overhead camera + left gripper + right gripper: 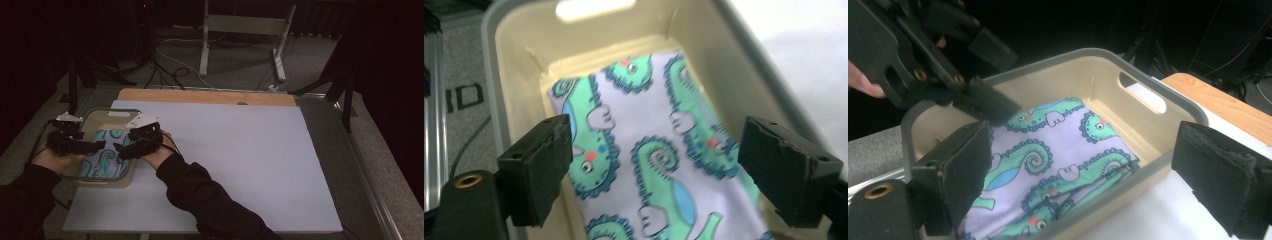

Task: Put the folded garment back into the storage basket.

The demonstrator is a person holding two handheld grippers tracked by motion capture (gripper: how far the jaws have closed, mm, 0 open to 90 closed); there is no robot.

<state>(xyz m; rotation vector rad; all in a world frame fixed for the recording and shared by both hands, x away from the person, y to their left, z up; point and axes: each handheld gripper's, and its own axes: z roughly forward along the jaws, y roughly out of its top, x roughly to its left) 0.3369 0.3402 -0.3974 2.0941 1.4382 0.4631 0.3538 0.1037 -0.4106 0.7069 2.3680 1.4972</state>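
A folded white cloth with green seahorse print (649,150) lies inside the cream plastic bin with grey rim (1153,125) at the pale surface's (240,160) left edge. Both the left gripper (654,172) and right gripper (1083,185) hover over it, fingers apart, apparently touching nothing.

White-topped table (240,165), cream bin (107,116) at its left edge.

Folded cloth (659,165) printed with green chameleons on pale lilac, lying flat inside a cream plastic bin (107,116) with grey rim and handle slot, bin at the table's near left edge
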